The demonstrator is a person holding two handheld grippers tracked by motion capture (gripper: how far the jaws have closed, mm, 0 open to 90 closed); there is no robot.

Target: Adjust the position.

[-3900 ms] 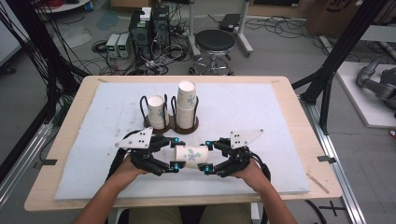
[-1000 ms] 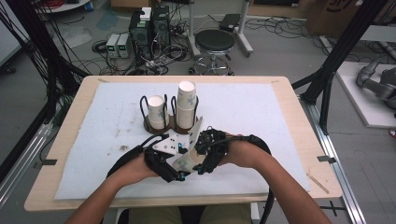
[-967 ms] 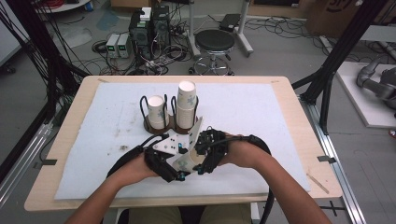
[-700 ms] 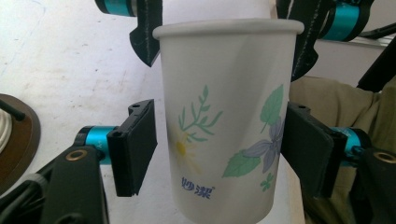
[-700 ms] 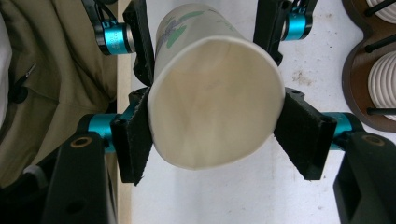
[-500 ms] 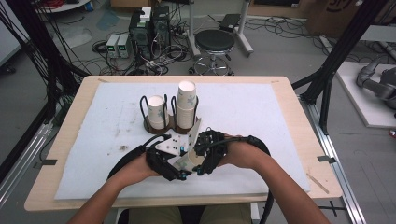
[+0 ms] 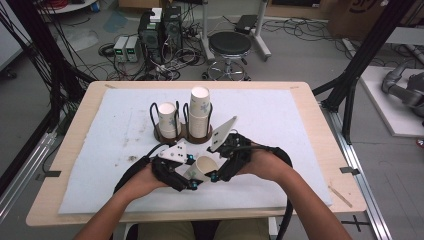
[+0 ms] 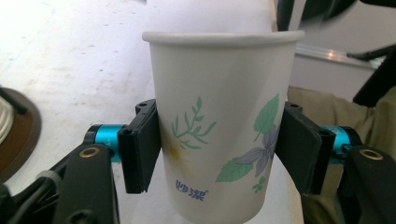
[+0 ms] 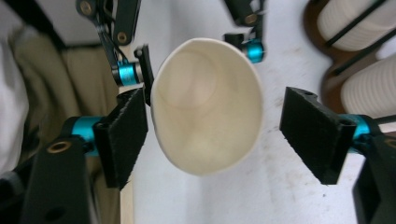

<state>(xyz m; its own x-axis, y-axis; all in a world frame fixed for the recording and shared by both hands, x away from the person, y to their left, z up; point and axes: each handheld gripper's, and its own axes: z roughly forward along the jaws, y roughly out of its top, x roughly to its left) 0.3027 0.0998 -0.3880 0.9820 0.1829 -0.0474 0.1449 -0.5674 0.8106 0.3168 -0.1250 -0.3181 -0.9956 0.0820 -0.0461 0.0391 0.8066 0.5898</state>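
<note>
Paper cup (image 7: 204, 165) pinched by left tongs (image 7: 189, 175), right tongs (image 7: 218, 167) spread around rim; next, cup rack (image 7: 184, 131) at twelve o'clock.

Two hand-held grippers meet over a white-covered tabletop (image 7: 280, 125): the left gripper (image 7: 186, 176) holds a tilted paper cup (image 7: 201, 168), the right gripper (image 7: 220, 167) at its rim, just before a wire cup holder (image 7: 183, 131) carrying two cup stacks.
</note>
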